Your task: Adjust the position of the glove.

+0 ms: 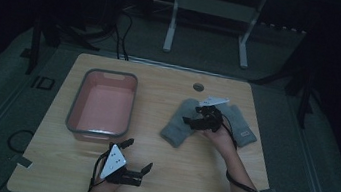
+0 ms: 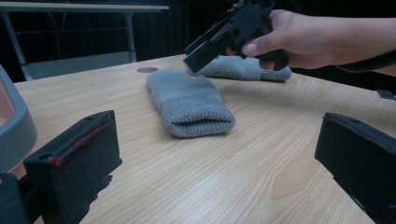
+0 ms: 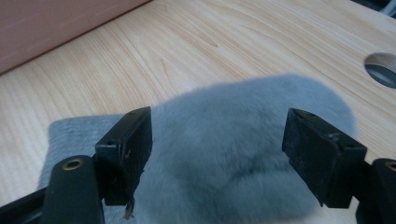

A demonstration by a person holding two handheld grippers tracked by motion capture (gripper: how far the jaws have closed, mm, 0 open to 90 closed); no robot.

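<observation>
Left gripper idles wide open and empty at the near edge of the table, beside the tub. Right gripper, open, straddles the mitten mid-table; closing too high may pinch only fuzz and slip.

In the high view, the counter lies bare across its lower middle and lower right. The bin blocks the left centre. Two mittens, one right of centre and the other farther right, take up that side, with the right gripper over them. A hole sits at upper centre.
</observation>
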